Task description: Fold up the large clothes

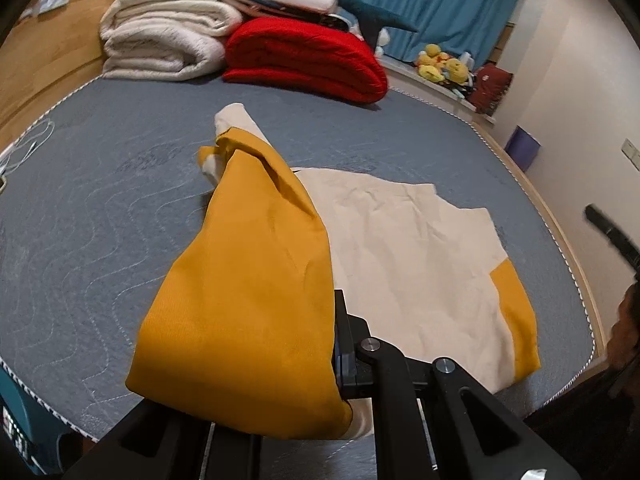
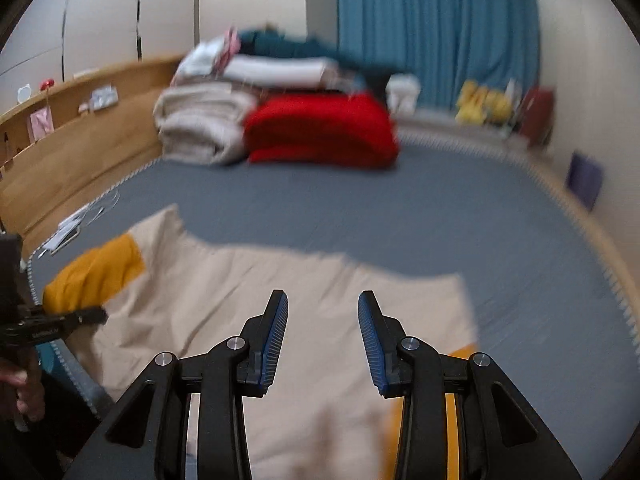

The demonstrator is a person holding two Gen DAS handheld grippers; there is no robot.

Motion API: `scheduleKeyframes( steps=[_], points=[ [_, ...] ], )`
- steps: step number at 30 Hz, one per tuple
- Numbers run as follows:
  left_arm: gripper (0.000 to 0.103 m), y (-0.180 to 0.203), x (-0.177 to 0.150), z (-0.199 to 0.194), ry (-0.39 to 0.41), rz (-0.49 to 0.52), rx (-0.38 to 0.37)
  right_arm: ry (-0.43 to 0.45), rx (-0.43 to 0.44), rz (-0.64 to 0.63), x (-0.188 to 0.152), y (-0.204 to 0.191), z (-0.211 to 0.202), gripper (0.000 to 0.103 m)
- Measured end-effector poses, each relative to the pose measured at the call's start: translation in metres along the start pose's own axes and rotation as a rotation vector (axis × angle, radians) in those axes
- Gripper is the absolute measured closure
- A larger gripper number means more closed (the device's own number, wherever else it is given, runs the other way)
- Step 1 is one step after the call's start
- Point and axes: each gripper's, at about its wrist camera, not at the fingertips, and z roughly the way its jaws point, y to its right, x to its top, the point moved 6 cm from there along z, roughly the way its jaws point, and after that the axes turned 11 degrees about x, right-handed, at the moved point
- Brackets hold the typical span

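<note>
1. Left wrist view: our left tongs (image 1: 340, 364) are clamped on a mustard sleeve (image 1: 244, 280) of the shirt (image 1: 404, 248), lifting it so it drapes over the left finger and hides it. The cream body of the shirt lies flat on the bed (image 1: 120, 208), ahead and to the right of the tongs. Far ahead sit a red blanket (image 1: 308, 60) and, left of it, a cream blanket (image 1: 164, 40), touching.

2. Right wrist view, blurred: our right tongs (image 2: 323, 336) are wide open and hold nothing, poised above the shirt (image 2: 304, 292), which spreads under and ahead of them. The other mustard sleeve (image 2: 96, 268) is far to their left, with the left tongs (image 2: 86, 316) at it. The red blanket (image 2: 320, 128) and cream blanket (image 2: 200, 124) lie far ahead on the bed (image 2: 400, 208).
</note>
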Motion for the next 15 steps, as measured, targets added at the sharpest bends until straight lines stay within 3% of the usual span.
scheduleKeyframes(
  steps=[3,6,9,15],
  points=[
    [0.094,0.018,0.000,-0.002,0.018,0.032,-0.016,0.067,-0.086,0.001,0.002,0.028,-0.040,0.065],
    [0.094,0.042,-0.001,-0.004,0.039,0.063,-0.039,0.048,-0.151,0.101,-0.016,0.063,-0.058,0.065],
    [0.094,0.066,-0.001,-0.006,0.058,0.091,-0.054,0.076,-0.183,0.212,-0.019,0.088,-0.080,0.065],
    [0.094,0.138,-0.008,-0.008,0.093,0.220,-0.119,0.057,-0.227,0.269,-0.034,0.120,-0.112,0.065]
  ],
)
